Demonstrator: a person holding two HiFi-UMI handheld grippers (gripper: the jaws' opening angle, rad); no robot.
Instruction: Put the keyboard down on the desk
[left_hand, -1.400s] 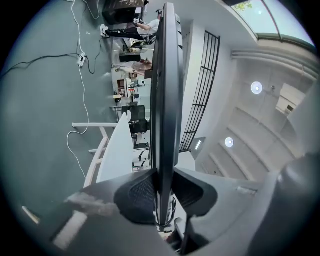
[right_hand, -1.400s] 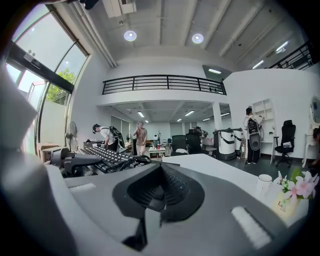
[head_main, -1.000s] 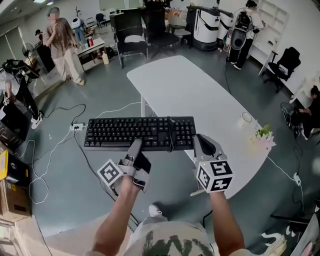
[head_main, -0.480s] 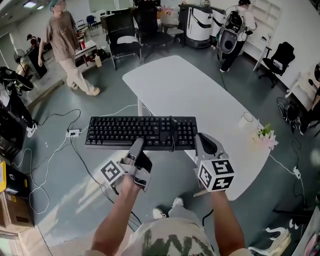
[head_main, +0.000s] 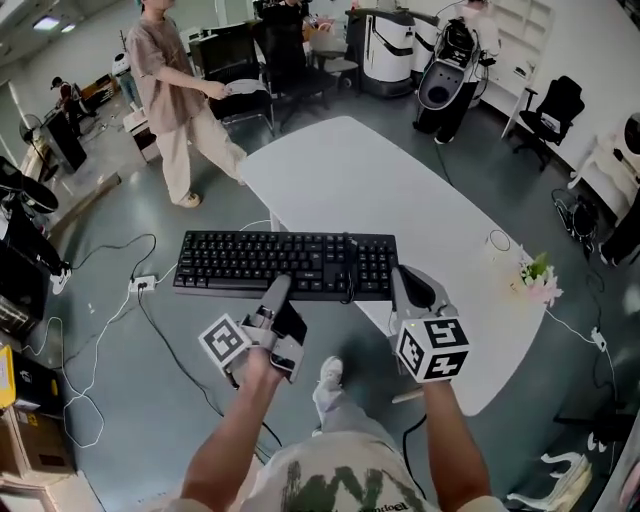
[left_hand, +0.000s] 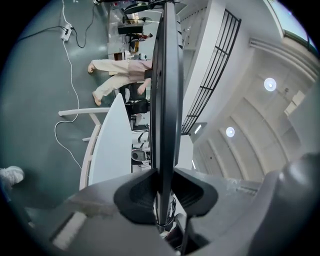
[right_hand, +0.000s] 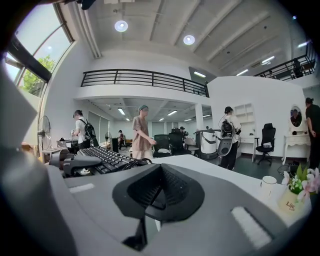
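Jaws of the left gripper (head_main: 277, 288) clamped the near edge of the black plastic full-size keyboard (head_main: 285, 262), carrying it level in the air, its right end over the white oval desk (head_main: 400, 190). The right gripper (head_main: 400, 275), jaws together and empty, hung just beside it, probably to steady the landing.

We are in a large open-plan robotics lab or office: a white desk (head_main: 380, 200), rolling office chairs (head_main: 555, 105), a white mobile robot (head_main: 385, 50), cables (left_hand: 73, 90) trailing over the grey floor (head_main: 110, 200), people (head_main: 175, 90) walking about, a railed mezzanine (right_hand: 145, 77) overhead
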